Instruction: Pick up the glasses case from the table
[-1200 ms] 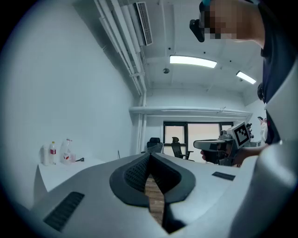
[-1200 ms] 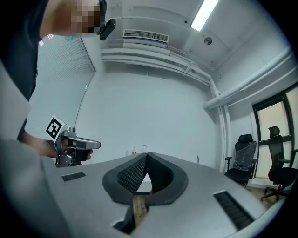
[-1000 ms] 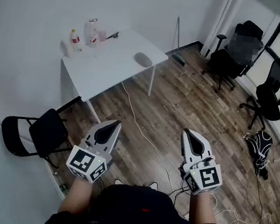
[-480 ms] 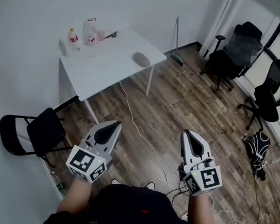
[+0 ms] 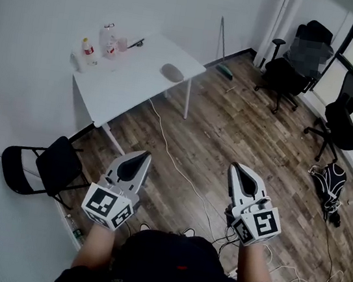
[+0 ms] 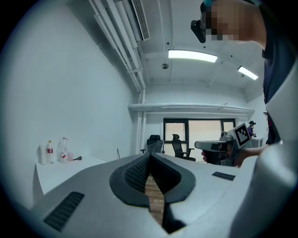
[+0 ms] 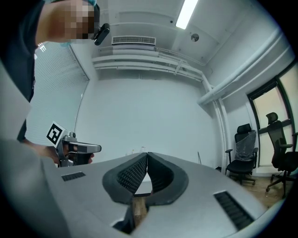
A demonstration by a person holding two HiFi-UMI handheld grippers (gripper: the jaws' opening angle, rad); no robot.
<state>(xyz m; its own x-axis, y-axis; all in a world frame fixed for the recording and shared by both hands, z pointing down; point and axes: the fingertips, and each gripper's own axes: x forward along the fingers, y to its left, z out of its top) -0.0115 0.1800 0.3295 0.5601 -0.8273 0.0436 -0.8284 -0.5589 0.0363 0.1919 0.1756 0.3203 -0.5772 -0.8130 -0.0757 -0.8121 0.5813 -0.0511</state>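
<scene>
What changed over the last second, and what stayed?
Only slight drift: the table and glasses case slid a little toward the head view's upper left. Nothing was gripped or released. The left gripper and right gripper stay shut, empty, far short of the table.

right gripper (image 7: 147,154) is taking up the lower frame, its grey jaws meeting at the tips with nothing between them, and a strip of wooden floor (image 7: 138,208) is showing through the gap behind the dark ribbed pads (image 7: 130,174). left gripper (image 7: 95,148) is hanging level at the left edge, its marker cube (image 7: 55,134) facing the camera, against a bare white wall (image 7: 149,111). an office chair (image 7: 243,151) and a second office chair (image 7: 281,155) are standing at the right by a window (image 7: 274,109), with a ceiling light (image 7: 186,13) glowing and an air vent (image 7: 132,41) sitting overhead.
</scene>
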